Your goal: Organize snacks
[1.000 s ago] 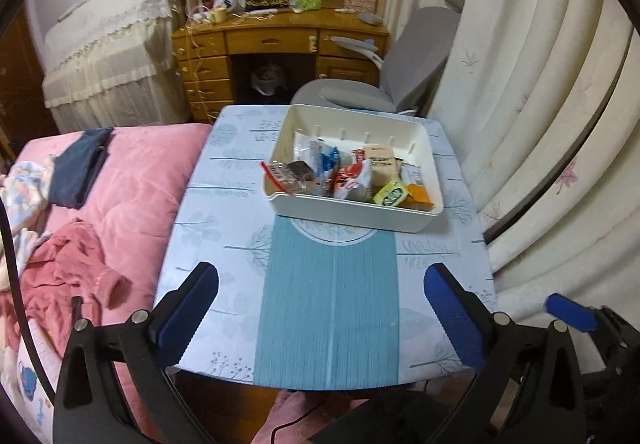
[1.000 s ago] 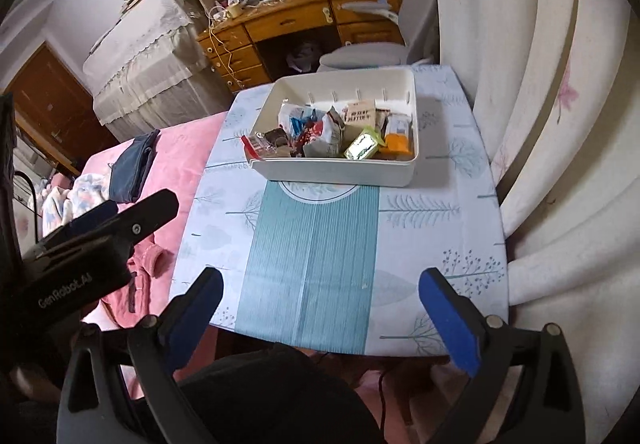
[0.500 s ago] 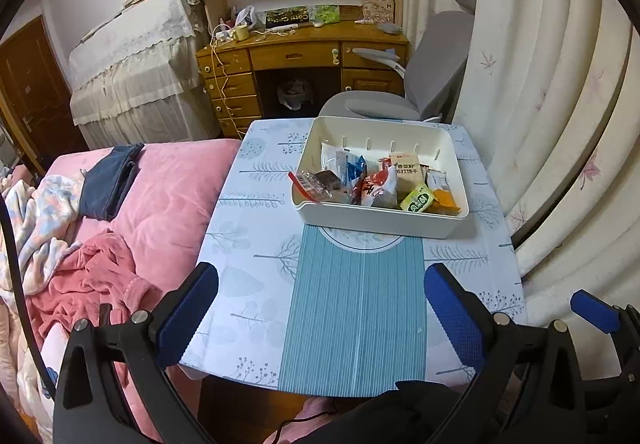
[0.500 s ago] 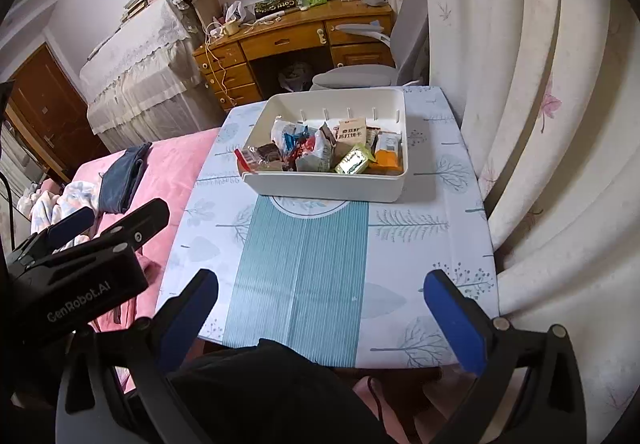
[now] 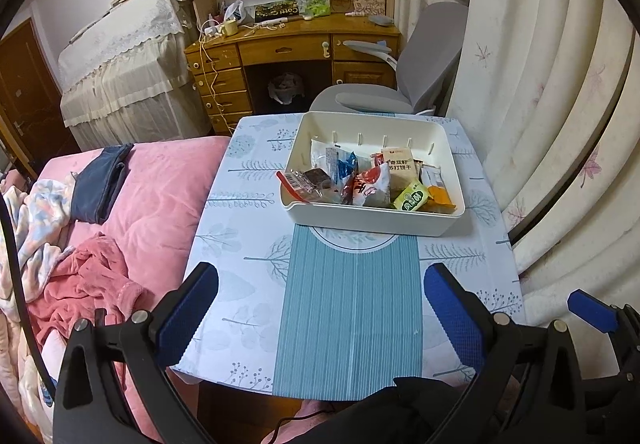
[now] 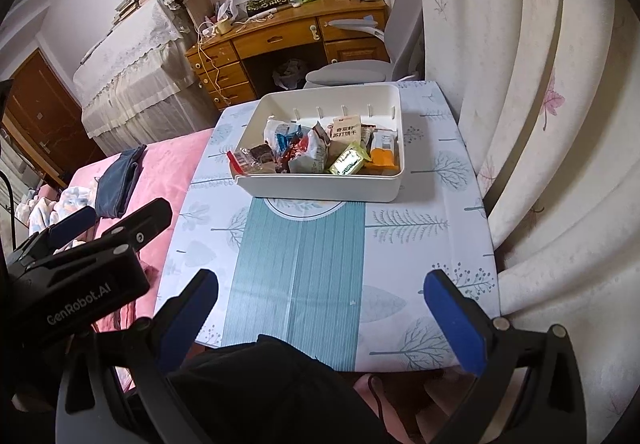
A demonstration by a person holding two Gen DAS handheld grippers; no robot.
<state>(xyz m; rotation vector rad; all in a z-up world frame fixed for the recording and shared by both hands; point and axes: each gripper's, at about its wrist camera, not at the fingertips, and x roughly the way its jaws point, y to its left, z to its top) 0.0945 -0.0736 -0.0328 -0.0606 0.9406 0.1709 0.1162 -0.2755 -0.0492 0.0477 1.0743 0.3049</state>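
Note:
A white plastic bin (image 5: 372,222) stands at the far middle of the small table (image 5: 256,284); it also shows in the right wrist view (image 6: 320,188). Several snack packets (image 5: 366,182) lie inside it, among them a green-yellow packet (image 5: 412,198) and an orange one (image 6: 384,158). My left gripper (image 5: 320,308) is open and empty, held above the table's near edge. My right gripper (image 6: 320,314) is open and empty, also back over the near edge. Both are well apart from the bin.
A pink bed (image 5: 152,188) with clothes lies along the table's left side. White curtains (image 5: 540,92) hang close on the right. A grey chair (image 5: 400,92) and a wooden desk (image 5: 288,52) stand behind the table. The left gripper's body (image 6: 80,284) shows at left in the right wrist view.
Both grippers have drawn back and up from the table, so the bin looks smaller and farther. Both stay open and empty.

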